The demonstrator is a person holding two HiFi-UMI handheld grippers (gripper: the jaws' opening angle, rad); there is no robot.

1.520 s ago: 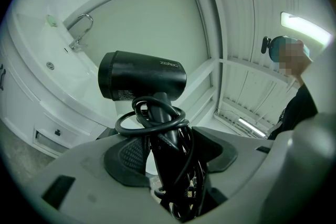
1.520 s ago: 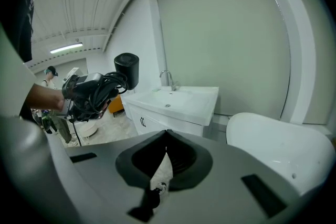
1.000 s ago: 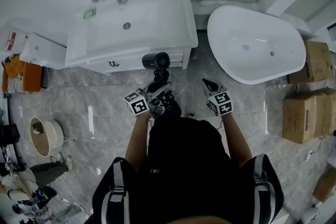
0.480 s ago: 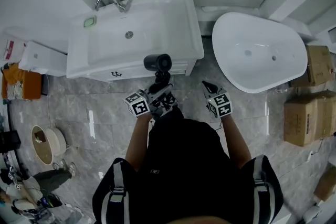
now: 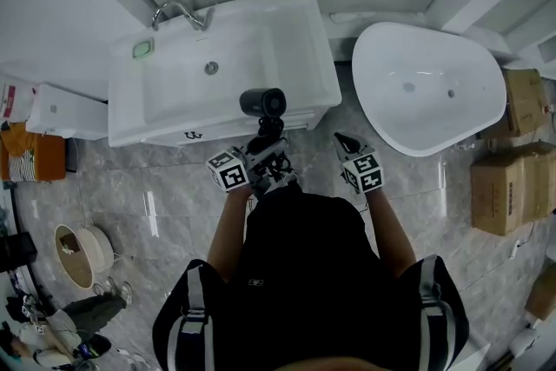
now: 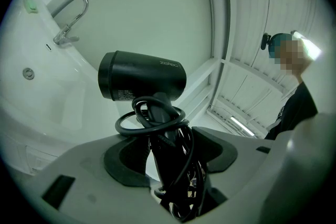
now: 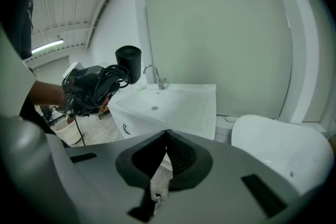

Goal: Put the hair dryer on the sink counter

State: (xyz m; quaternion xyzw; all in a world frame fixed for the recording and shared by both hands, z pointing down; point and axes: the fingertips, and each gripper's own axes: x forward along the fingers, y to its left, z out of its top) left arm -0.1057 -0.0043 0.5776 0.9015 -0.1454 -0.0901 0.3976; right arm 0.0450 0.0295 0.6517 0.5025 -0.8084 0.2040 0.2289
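Hair dryer [image 6: 142, 83] — in left gripper [image 6: 167, 160].

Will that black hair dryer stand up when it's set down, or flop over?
Likely tips: the hair dryer has a fat barrel atop a thin handle. Its round barrel may roll slightly on the smooth sink counter. The cord looped round the handle looks floppy and might uncoil.

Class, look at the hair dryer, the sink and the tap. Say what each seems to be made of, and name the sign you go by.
Hair dryer: probably matte black plastic, judging by its dull, even surface with only soft highlights.
Sink: glossy white, likely ceramic or a similar glazed material. The basin is smooth and moulded, with a bright sheen.
Tap: polished metal, perhaps chrome-plated. It is silvery and shiny.
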